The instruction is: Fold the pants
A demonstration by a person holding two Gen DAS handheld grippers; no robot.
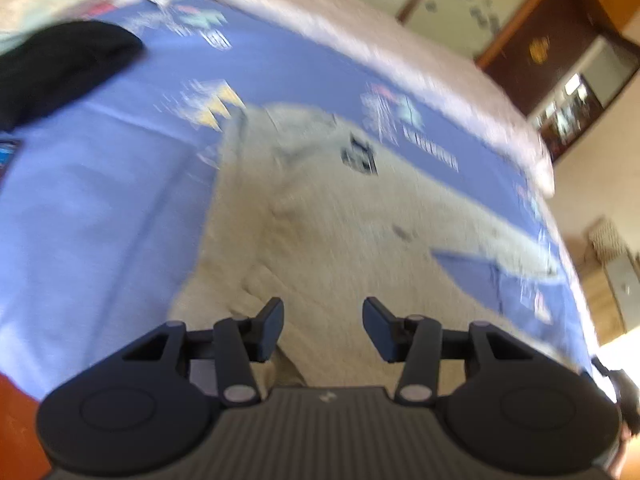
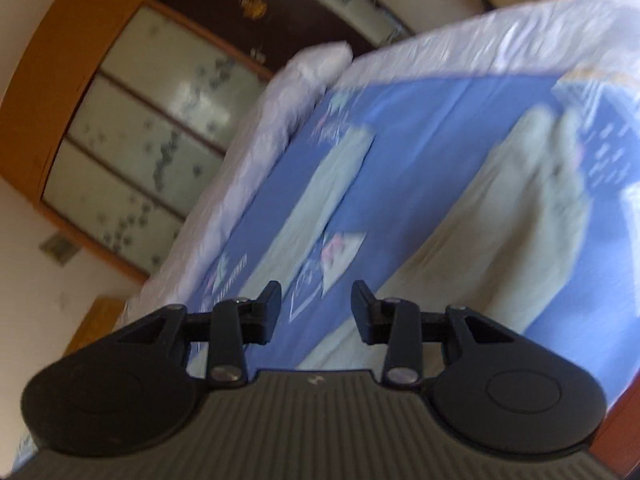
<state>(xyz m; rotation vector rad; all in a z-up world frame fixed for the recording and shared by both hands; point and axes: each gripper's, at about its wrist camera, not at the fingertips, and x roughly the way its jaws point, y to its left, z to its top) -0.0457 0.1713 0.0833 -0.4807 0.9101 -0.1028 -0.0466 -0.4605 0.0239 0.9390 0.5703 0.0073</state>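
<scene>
Both grippers, left (image 1: 323,330) and right (image 2: 316,312), hang spread and empty over the beige pants (image 1: 320,216) lying flat on the blue bedsheet (image 1: 100,200), legs splayed toward two o'clock; I judge the next move is pinching a leg to fold it over.

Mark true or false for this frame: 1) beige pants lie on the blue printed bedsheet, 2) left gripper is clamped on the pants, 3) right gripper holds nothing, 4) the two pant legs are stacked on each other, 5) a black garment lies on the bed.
1. The beige fabric pants lie on the blue printed bedsheet. True.
2. The left gripper is clamped on the pants. False: its jaws stand apart above the fabric, nothing between them.
3. The right gripper holds nothing. True.
4. The two pant legs are stacked. False: in the right wrist view they lie apart with blue sheet between them.
5. A black garment lies on the bed. True, near the sheet's far left edge.
</scene>
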